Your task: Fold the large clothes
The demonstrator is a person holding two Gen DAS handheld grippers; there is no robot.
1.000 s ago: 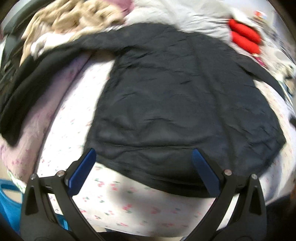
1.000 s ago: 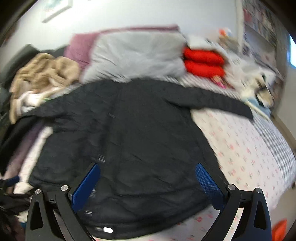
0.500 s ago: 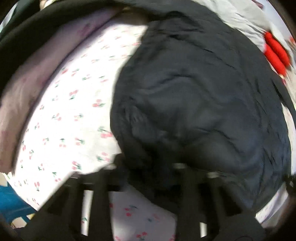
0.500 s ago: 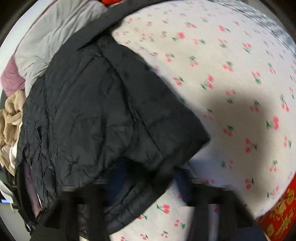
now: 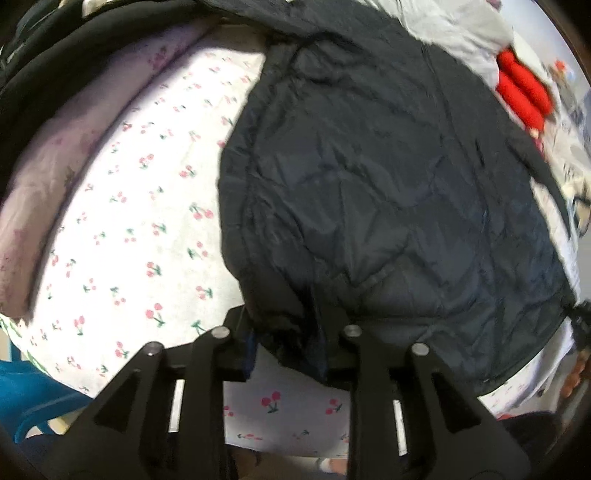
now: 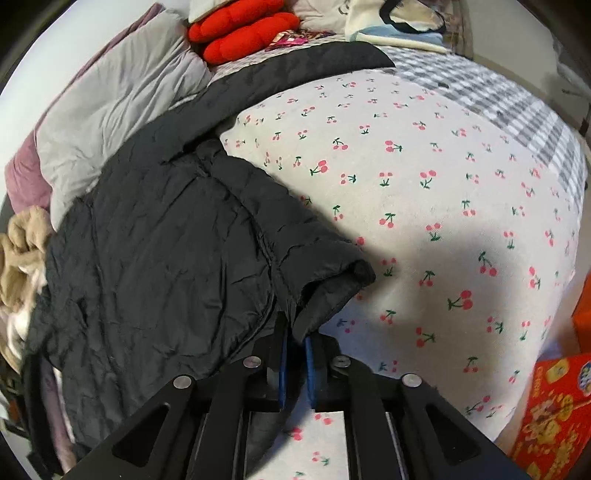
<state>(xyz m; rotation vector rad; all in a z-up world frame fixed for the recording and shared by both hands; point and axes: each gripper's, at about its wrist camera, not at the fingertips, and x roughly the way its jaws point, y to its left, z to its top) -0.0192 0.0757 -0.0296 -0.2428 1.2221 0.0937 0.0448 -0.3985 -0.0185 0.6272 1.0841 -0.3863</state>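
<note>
A dark, quilted puffer jacket (image 5: 388, 177) lies spread flat on a bed covered by a white sheet printed with red cherries (image 6: 424, 192), its sleeves stretched out toward the pillows. That flat layout suits folding: the hem sits nearest the person, so both lower corners are within reach.

The left hand-held gripper (image 5: 288, 350) has the jacket's near hem corner bunched between its blue-padded fingers; its jaws are easing apart slightly, yet the thick fabric fills the gap and looks pinched. The right hand-held gripper (image 6: 295, 354) is nearly closed, clamped on the thin edge of the opposite hem corner, which curls up over its tips.

Holding both corners at once probably serves to lift the hem evenly and carry it toward the collar. A grey duvet (image 6: 122, 96) and red cushions (image 6: 240, 33) lie beyond.
</note>
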